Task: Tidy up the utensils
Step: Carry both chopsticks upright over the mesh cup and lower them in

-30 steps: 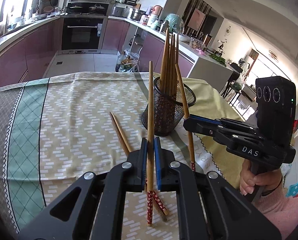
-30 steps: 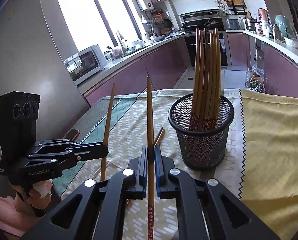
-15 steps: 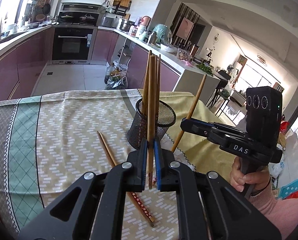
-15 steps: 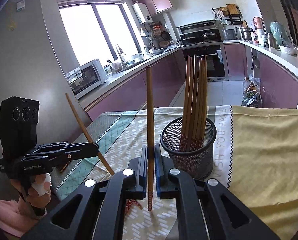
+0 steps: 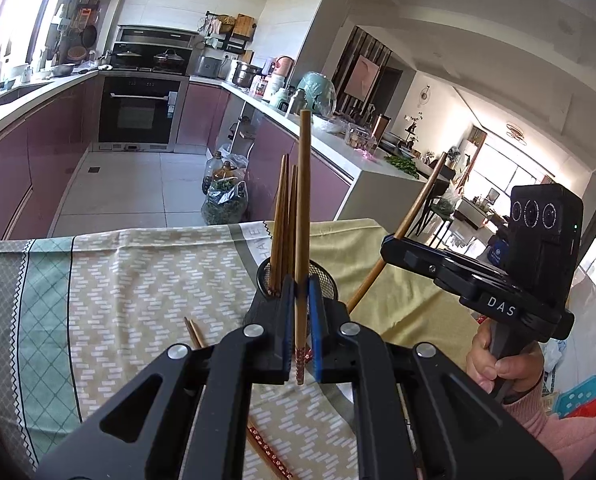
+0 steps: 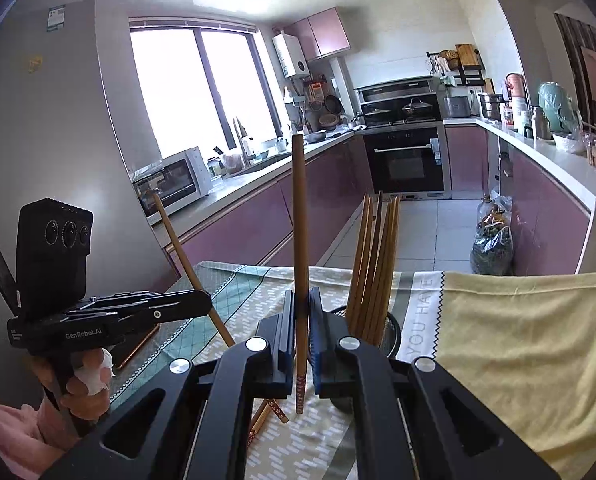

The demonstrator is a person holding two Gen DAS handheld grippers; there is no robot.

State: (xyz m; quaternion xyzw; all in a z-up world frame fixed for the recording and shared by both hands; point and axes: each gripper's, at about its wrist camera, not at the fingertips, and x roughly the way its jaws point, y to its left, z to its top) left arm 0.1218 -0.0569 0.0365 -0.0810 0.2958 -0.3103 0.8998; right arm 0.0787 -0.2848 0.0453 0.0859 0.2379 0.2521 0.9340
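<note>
Two black two-finger grippers, left (image 5: pixel 299 312) and right (image 6: pixel 301 320), each clamping one brown wooden chopstick (image 5: pixel 302 216) (image 6: pixel 298 240), one black wire-mesh holder (image 5: pixel 325 276), about five chopsticks standing inside (image 6: pixel 374 264), two loose chopsticks on the tablecloth (image 5: pixel 193 332)

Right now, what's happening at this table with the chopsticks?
A person holds tongs in each hand. The left tongs are shut on one chopstick, and the right tongs grip another chopstick, both upright above the tablecloth. The mesh holder already has several chopsticks; a couple remain lying loose.
</note>
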